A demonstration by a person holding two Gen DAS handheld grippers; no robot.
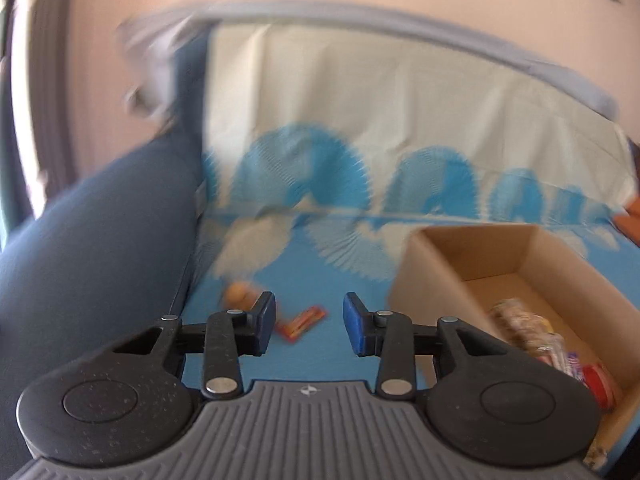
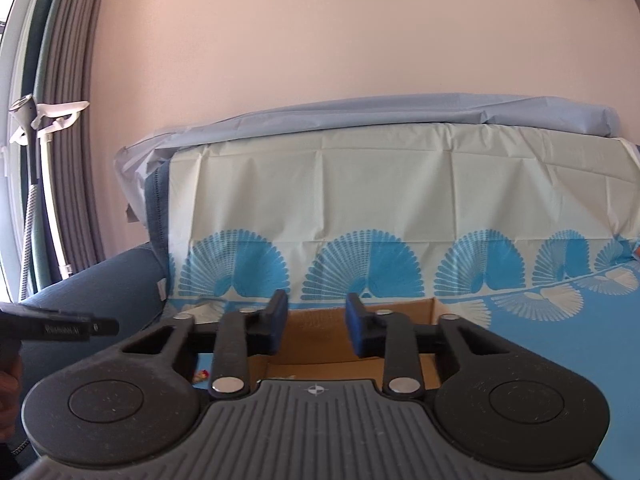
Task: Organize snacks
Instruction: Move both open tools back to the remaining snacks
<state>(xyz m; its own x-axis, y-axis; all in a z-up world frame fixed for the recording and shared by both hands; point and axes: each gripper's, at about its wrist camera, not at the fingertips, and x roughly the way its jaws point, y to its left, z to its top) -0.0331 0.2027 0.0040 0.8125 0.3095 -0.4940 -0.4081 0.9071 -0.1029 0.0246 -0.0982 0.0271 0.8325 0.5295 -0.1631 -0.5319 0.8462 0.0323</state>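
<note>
In the left wrist view, my left gripper (image 1: 310, 322) is open and empty above the blue cloth. A red-orange snack packet (image 1: 302, 323) lies on the cloth just beyond its fingers. An orange round snack (image 1: 239, 294) lies behind the left finger. A cardboard box (image 1: 448, 256) stands to the right with several wrapped snacks (image 1: 548, 344) inside. In the right wrist view, my right gripper (image 2: 316, 324) is open and empty above the same box (image 2: 320, 320). A small red snack (image 2: 200, 376) shows on the cloth at the box's left.
The blue-and-white patterned cloth (image 2: 400, 200) covers a sofa seat and backrest. A dark blue armrest (image 1: 92, 240) rises on the left. The other gripper's body (image 2: 52, 326) pokes in at the left of the right wrist view. Curtains (image 2: 64, 80) hang at far left.
</note>
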